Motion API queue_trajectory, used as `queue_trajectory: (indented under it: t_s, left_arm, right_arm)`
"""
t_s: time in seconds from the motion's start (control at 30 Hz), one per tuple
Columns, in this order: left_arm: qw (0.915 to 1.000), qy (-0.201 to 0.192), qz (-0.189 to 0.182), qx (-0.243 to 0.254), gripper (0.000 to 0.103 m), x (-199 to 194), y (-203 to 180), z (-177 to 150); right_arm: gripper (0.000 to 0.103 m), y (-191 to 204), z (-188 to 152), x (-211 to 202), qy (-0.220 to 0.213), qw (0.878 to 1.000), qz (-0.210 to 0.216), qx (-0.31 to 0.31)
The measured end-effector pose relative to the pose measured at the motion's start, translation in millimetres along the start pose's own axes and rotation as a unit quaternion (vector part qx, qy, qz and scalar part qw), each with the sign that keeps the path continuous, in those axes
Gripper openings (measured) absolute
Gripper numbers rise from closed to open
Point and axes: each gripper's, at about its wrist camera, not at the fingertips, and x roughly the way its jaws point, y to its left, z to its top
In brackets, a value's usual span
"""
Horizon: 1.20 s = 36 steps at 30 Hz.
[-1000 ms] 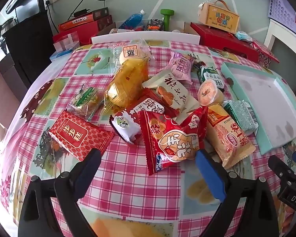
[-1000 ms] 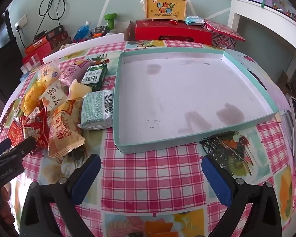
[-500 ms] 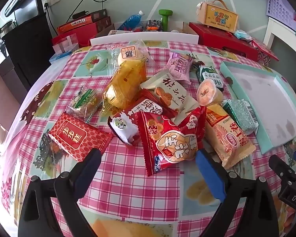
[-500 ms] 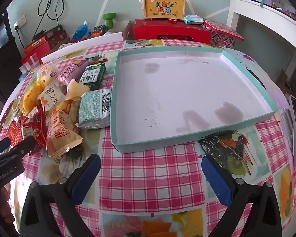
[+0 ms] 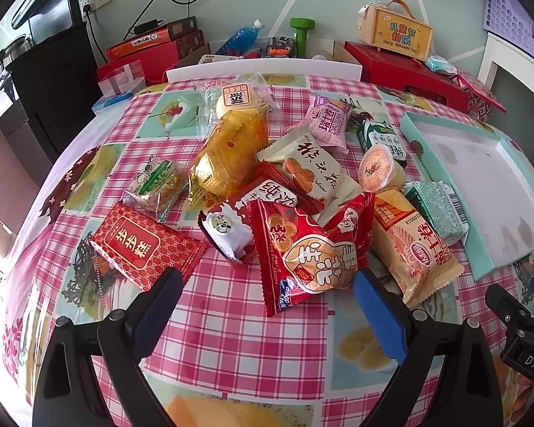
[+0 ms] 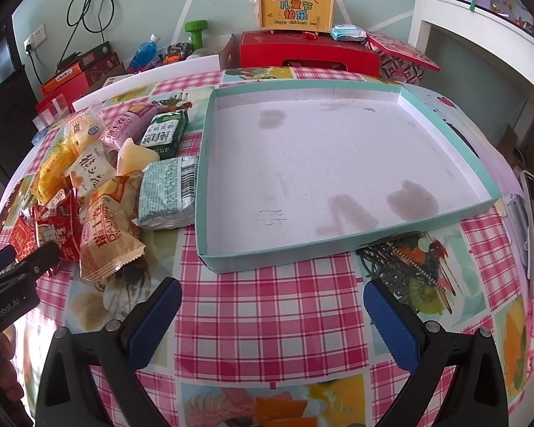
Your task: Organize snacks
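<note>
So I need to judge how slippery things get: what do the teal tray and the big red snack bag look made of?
The teal tray looks like matte cardboard: folded corners, thin walls, and dull stains soaked into its white floor. The big red snack bag looks like glossy plastic film, with crinkles, bright highlights and a serrated sealed edge.

A table with a pink checked cloth [image 5: 231, 323] carries a heap of snack packets [image 5: 302, 249] at centre and a shallow teal tray [image 6: 445, 149] at three o'clock.
</note>
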Motion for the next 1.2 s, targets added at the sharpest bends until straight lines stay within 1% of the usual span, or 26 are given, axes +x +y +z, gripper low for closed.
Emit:
queue_trajectory:
  t_s: [1.2]
  left_arm:
    - [1.0, -0.003, 0.003, 0.0, 0.097, -2.2, 2.1, -0.2]
  right_arm:
    - [0.103, -0.1, 0.0, 2.3, 0.007, 1.0, -0.007, -0.004]
